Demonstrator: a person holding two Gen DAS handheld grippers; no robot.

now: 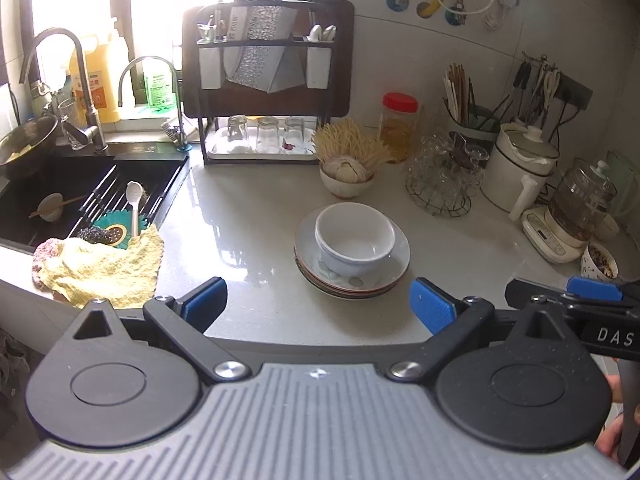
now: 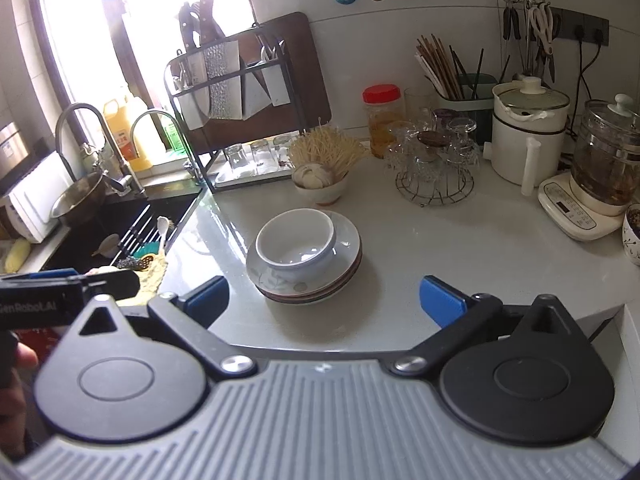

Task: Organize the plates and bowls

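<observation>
A white bowl [image 1: 354, 238] sits upright on a stack of plates [image 1: 352, 276] in the middle of the pale countertop; the right wrist view shows the same bowl [image 2: 296, 240] and plates [image 2: 308, 284]. My left gripper [image 1: 318, 300] is open at the counter's front edge, just short of the stack, nothing between its blue pads. My right gripper [image 2: 324, 298] is open too, held back from the stack with its pads empty. Each gripper shows at the edge of the other's view: the right gripper [image 1: 576, 292] and the left gripper [image 2: 68, 280].
A dark sink [image 1: 80, 188] with a spoon and a small bowl lies left, a yellow cloth [image 1: 100, 268] at its corner. Behind stand a dish rack [image 1: 264, 80] with glasses, a bowl of garlic [image 1: 347, 180], a red-lidded jar [image 1: 400, 124], a glass holder [image 1: 440, 176], a white pot [image 1: 520, 164] and a kettle [image 1: 576, 208].
</observation>
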